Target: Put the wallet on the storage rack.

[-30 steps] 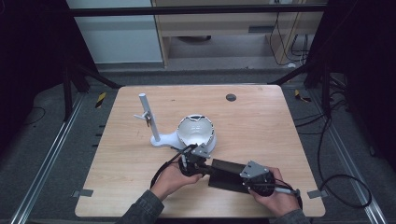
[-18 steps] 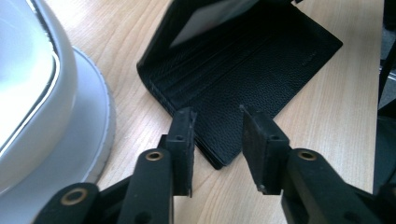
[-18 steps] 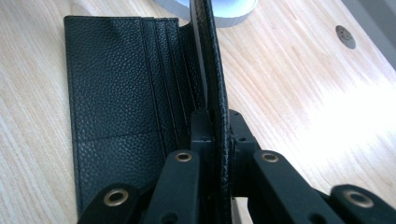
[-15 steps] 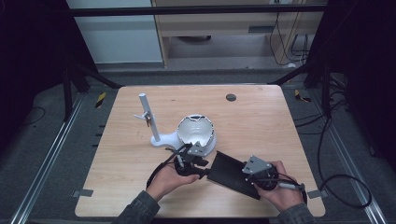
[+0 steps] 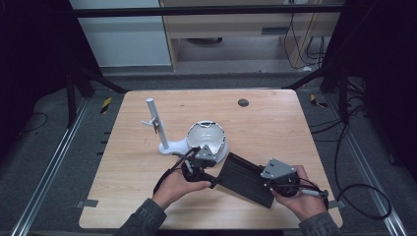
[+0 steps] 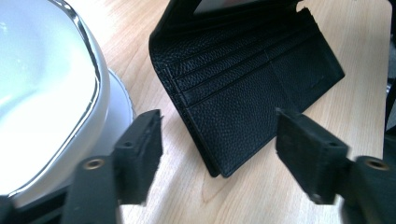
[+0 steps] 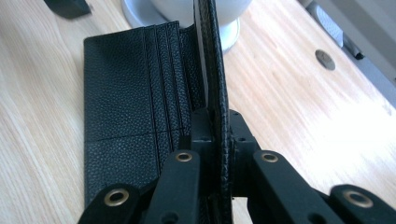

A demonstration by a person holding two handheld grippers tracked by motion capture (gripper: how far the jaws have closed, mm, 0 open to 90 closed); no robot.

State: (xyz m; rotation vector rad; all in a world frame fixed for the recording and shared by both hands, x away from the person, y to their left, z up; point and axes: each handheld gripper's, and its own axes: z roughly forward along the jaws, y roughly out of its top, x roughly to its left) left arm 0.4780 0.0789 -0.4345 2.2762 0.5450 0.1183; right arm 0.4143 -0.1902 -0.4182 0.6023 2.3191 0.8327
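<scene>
Two grippers at work — right gripper (image 7: 215, 140) fingers clenched on the black wallet (image 7: 135, 102) flap, left gripper (image 6: 219, 140) fingers spread wide, released, beside the white bowl (image 6: 42, 93).

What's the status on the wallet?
Right claw shut on wallet flap, lifted open. Left claw open, off it. White bowl close behind.

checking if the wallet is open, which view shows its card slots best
The left gripper view: the wallet lies open there, its card slots seen clearly between the open jaws. The right gripper view shows the slots from along the table, with one flap edge-on, clamped upright. The high view shows it as a small dark slab.
</scene>
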